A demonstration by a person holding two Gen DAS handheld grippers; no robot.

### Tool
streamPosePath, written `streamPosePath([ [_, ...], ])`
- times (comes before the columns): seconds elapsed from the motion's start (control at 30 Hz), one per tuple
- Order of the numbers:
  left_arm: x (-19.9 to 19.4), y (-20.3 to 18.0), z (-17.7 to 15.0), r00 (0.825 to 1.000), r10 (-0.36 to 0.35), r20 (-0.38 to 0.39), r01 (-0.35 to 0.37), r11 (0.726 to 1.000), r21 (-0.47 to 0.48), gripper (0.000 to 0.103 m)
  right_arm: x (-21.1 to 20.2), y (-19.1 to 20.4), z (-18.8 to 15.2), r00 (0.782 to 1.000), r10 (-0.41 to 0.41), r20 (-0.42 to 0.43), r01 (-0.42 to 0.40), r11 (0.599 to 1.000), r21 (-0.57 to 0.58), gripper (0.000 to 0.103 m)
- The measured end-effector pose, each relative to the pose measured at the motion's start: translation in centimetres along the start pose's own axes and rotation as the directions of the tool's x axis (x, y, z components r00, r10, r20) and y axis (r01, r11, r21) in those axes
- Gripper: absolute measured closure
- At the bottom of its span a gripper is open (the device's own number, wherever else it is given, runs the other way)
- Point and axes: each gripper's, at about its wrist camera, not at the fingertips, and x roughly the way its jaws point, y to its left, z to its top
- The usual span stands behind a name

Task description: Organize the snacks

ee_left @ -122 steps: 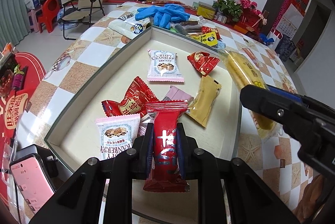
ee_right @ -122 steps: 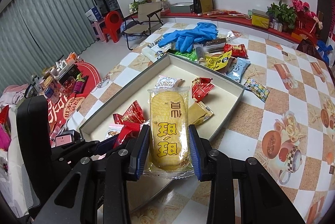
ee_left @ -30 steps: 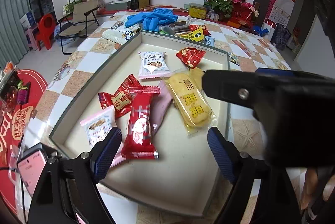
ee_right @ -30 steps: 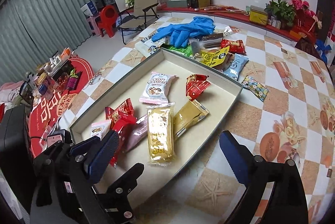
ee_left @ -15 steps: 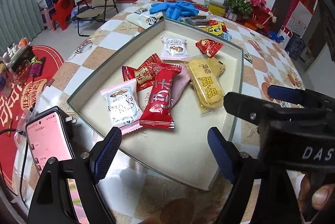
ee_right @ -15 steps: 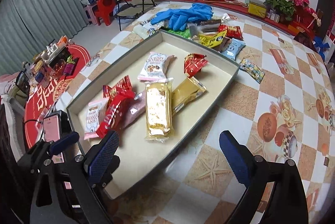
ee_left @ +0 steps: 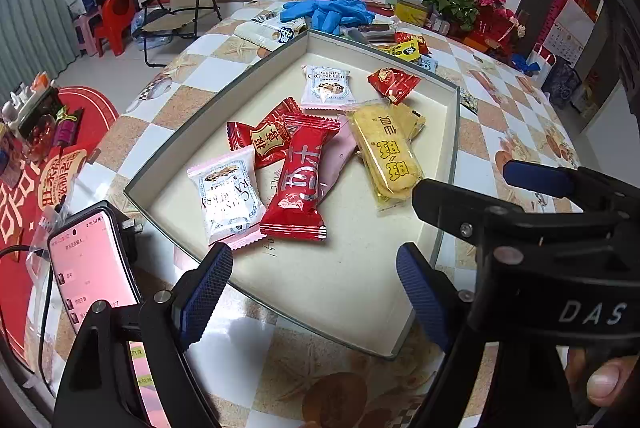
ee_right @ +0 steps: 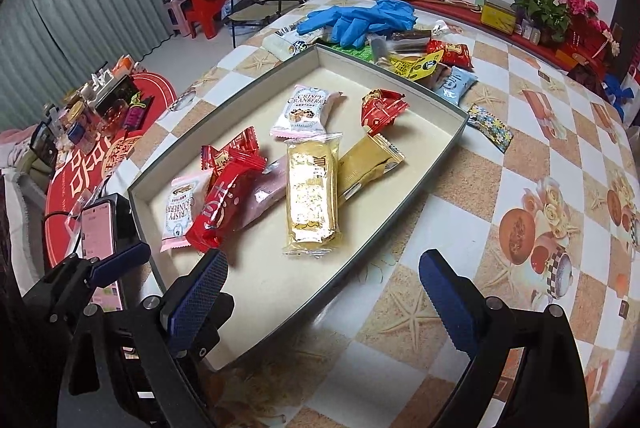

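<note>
A shallow grey-rimmed box [ee_left: 180, 140] [ee_right: 460, 132] on the table holds several snack packs. Among them lie a long red pack [ee_left: 302, 176] [ee_right: 224, 204], a yellow cake pack [ee_left: 386, 156] [ee_right: 312, 200], two white cranberry packs [ee_left: 228, 196] [ee_left: 327, 86], a gold pack [ee_right: 366, 168] and small red packs [ee_left: 392, 82] [ee_right: 382, 108]. My left gripper [ee_left: 314, 292] hovers open over the box's near corner with nothing between its fingers. My right gripper [ee_right: 322, 294] is open and empty above the box's near edge. Its black body also shows in the left wrist view [ee_left: 532, 236].
Loose snacks [ee_right: 434, 62] and blue gloves [ee_right: 360, 18] lie on the table beyond the box's far end. A small patterned packet [ee_right: 490, 126] sits right of the box. A phone with a pink screen [ee_left: 94, 260] rests at the table's left edge. A folding chair and red stool stand beyond.
About four seconds ago the left gripper held the red pack and the right held the yellow cake pack; both packs now lie in the box. Both grippers have drawn back toward the near edge.
</note>
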Motion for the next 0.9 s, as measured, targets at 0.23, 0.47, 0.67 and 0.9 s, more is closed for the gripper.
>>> streamPosePath([
  [0.23, -0.01, 0.08, -0.09, 1.0, 0.0, -0.004, 0.0, 1.0, -0.002, 0.016, -0.07, 0.06, -0.07, 1.0, 0.003, -0.001, -0.003, 1.0, -0.002, 0.006],
  [0.47, 0.0, 0.07, -0.12, 1.0, 0.003, -0.007, -0.003, 1.0, -0.001, 0.016, 0.0, 0.1, -0.13, 1.0, 0.006, 0.0, -0.006, 1.0, 0.002, 0.006],
  [0.67, 0.04, 0.02, -0.13, 1.0, 0.004, -0.007, -0.004, 1.0, 0.001, 0.016, -0.05, 0.1, -0.16, 1.0, 0.005, 0.002, -0.005, 1.0, 0.003, 0.006],
  [0.9, 0.02, -0.02, -0.14, 1.0, 0.005, -0.009, -0.005, 1.0, 0.002, 0.016, -0.07, 0.16, -0.32, 1.0, 0.006, 0.002, -0.006, 1.0, 0.002, 0.006],
])
